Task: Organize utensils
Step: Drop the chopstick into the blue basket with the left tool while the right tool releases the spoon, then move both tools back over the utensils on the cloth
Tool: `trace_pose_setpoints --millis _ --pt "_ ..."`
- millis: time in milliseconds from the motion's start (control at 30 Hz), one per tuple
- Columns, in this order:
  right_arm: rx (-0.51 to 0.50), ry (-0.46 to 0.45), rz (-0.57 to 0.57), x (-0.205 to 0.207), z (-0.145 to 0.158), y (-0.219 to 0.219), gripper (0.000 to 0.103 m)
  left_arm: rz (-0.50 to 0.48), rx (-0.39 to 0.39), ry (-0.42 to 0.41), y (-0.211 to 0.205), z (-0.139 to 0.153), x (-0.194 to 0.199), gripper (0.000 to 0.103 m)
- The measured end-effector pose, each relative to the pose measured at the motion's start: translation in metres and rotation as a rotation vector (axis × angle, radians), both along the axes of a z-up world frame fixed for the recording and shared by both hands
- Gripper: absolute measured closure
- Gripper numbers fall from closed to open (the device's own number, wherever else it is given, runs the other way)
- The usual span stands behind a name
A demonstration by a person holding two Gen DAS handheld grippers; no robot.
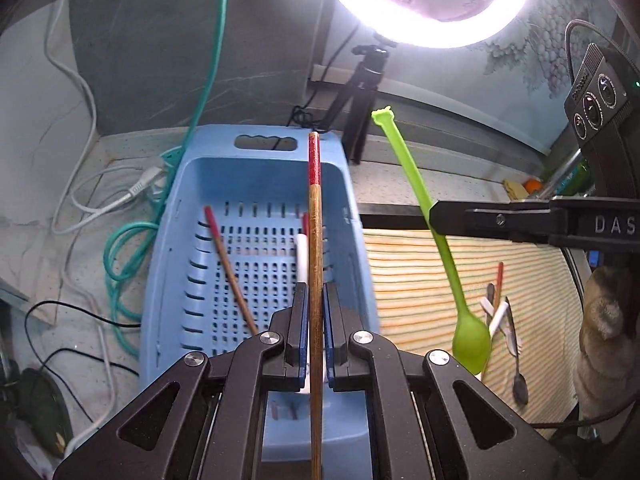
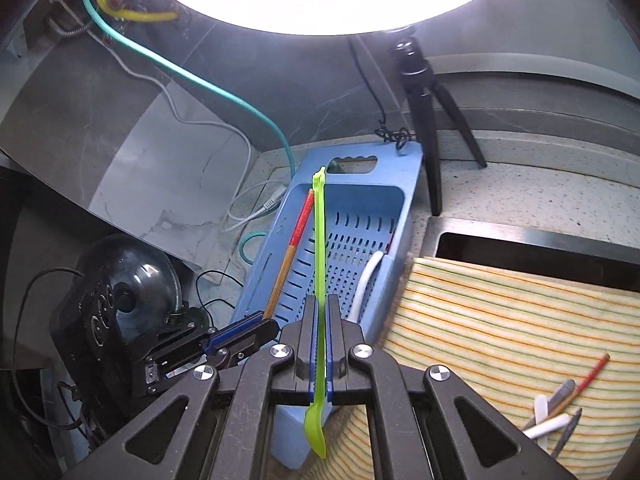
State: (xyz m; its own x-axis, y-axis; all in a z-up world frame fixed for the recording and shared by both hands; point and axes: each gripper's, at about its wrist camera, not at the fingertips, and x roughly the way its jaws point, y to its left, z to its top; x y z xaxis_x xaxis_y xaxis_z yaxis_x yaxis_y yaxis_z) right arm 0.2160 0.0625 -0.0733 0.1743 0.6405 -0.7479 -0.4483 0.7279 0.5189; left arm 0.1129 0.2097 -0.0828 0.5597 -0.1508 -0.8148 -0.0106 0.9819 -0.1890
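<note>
The left gripper (image 1: 315, 304) is squeezing a red-tipped chopstick (image 1: 315, 216) over the blue basket (image 1: 256, 168). The right gripper (image 2: 320, 320) is pinching a green spoon (image 2: 319, 280) (bowl end hanging down) beside the basket too.

The lower end of the red-tipped chopstick (image 1: 315, 240) is running out past the bottom edge of the left wrist view, and it is covering part of a white utensil (image 1: 302, 256) lying in the blue basket (image 1: 256, 148). The ring light (image 1: 424, 0) is being cut off by the top edge in both views. The pile of utensils (image 2: 560, 412) on the striped mat (image 2: 500, 320) is staying too small and overlapped to be told apart.
</note>
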Motion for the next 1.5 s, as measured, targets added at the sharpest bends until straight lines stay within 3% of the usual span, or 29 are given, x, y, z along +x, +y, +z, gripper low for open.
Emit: trace_pose_setpoints --millis 500,567,600,767,1133,1333,1500 --pt "-0.055 0.028 0.006 0.022 -0.033 0.048 0.098 0.083 0.005 0.037 0.035 -0.017 0.019 0.097" --pt "-0.058 0.025 0.005 0.023 -0.032 0.048 0.097 0.096 0.012 0.043 0.037 -0.016 0.02 0.092" --pt "-0.063 0.022 0.005 0.024 -0.032 0.048 0.097 0.105 0.019 0.047 0.038 -0.016 0.02 0.083" --pt "-0.059 0.018 0.001 0.023 -0.029 0.041 0.088 0.112 0.029 0.036 0.037 -0.014 0.018 0.081" --pt "-0.041 -0.021 -0.007 0.013 -0.007 0.005 0.079 0.108 0.039 0.011 0.012 0.002 0.005 0.081" --pt "-0.018 -0.042 -0.026 0.007 0.013 -0.036 0.074 0.078 0.034 -0.013 -0.013 0.017 -0.007 0.081" --pt "-0.015 -0.079 -0.049 0.002 0.027 -0.078 0.064 0.028 0.025 -0.028 -0.041 0.025 -0.019 0.081"
